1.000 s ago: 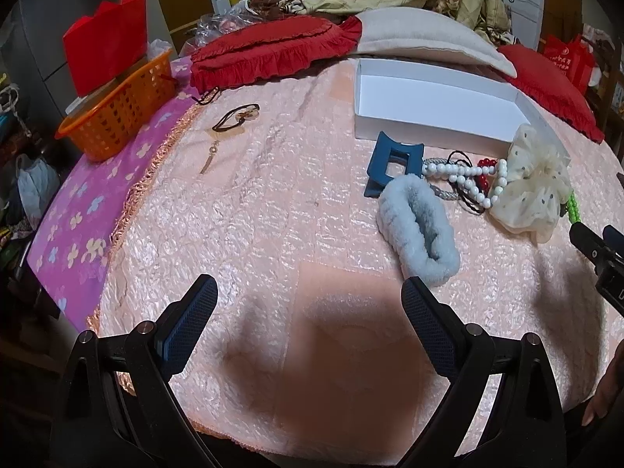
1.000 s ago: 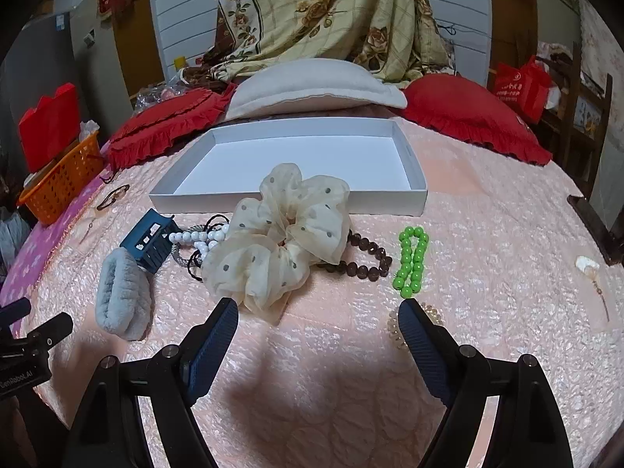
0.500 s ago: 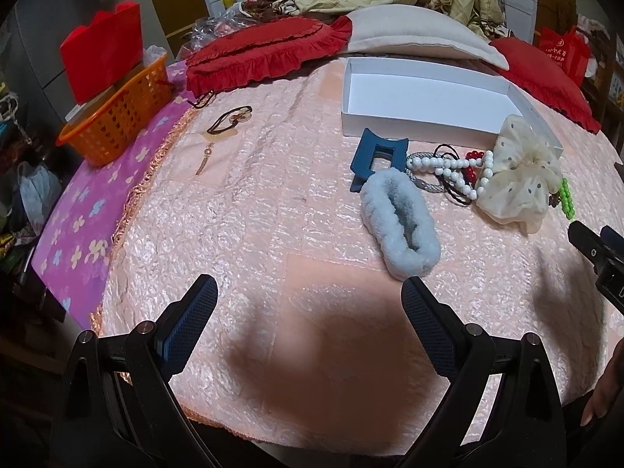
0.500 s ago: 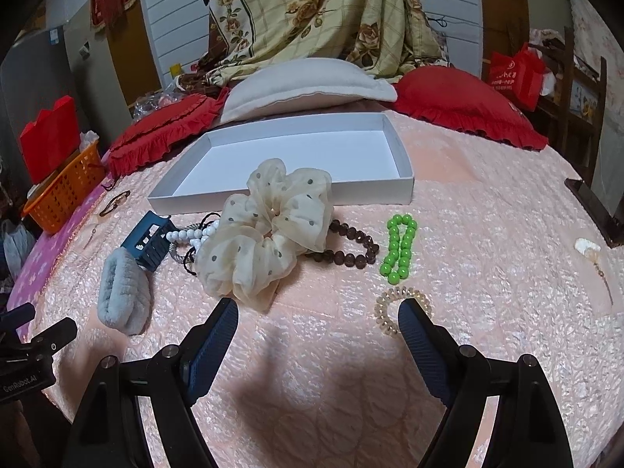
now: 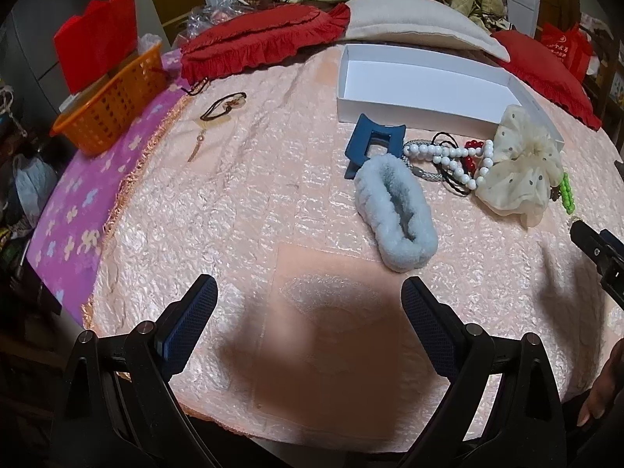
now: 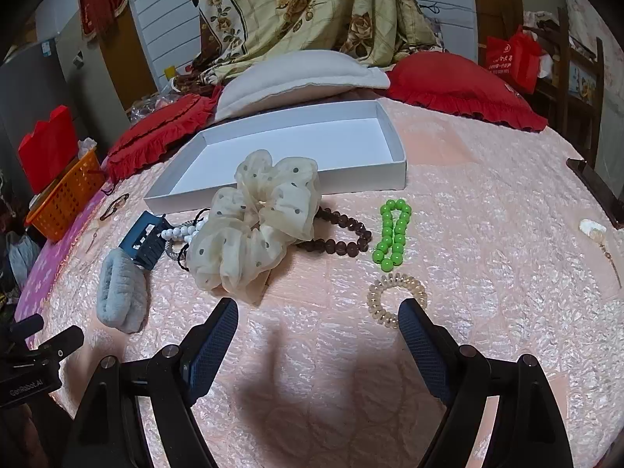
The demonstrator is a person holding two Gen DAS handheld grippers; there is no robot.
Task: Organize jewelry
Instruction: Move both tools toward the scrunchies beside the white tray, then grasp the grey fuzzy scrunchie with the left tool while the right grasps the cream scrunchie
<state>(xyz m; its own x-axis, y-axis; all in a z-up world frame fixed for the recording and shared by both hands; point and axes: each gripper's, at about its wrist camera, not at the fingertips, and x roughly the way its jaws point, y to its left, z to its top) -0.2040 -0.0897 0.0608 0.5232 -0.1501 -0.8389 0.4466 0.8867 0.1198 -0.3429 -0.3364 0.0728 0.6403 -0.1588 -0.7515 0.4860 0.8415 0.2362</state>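
Jewelry and hair pieces lie loose on the pink quilted bedspread (image 6: 487, 202), none yet sorted. At far left an orange plastic basket (image 6: 64, 201) sits at the bed edge, with a dark cord necklace (image 5: 224, 105) well apart from the main group. Next comes the fluffy grey-blue scrunchie (image 6: 121, 292), touching the navy plastic claw clip (image 6: 146, 240). A white pearl-bead strand (image 5: 448, 158) tangles with dark cords beside them, partly under the cream dotted chiffon scrunchie (image 6: 257, 222). Behind stands the shallow white cardboard tray (image 6: 366, 175), bare inside, presumably the destination. Further right: a brown bead bracelet (image 6: 343, 240), a green bead bracelet (image 6: 392, 236), and a clear spiral hair tie (image 6: 396, 296).

Left gripper (image 5: 308, 325) hovers above bare quilt, jaws apart, holding nothing. Right gripper (image 6: 318, 341) likewise stands wide and unloaded, its right finger just beside the spiral tie. Judgement: sorting has not started.
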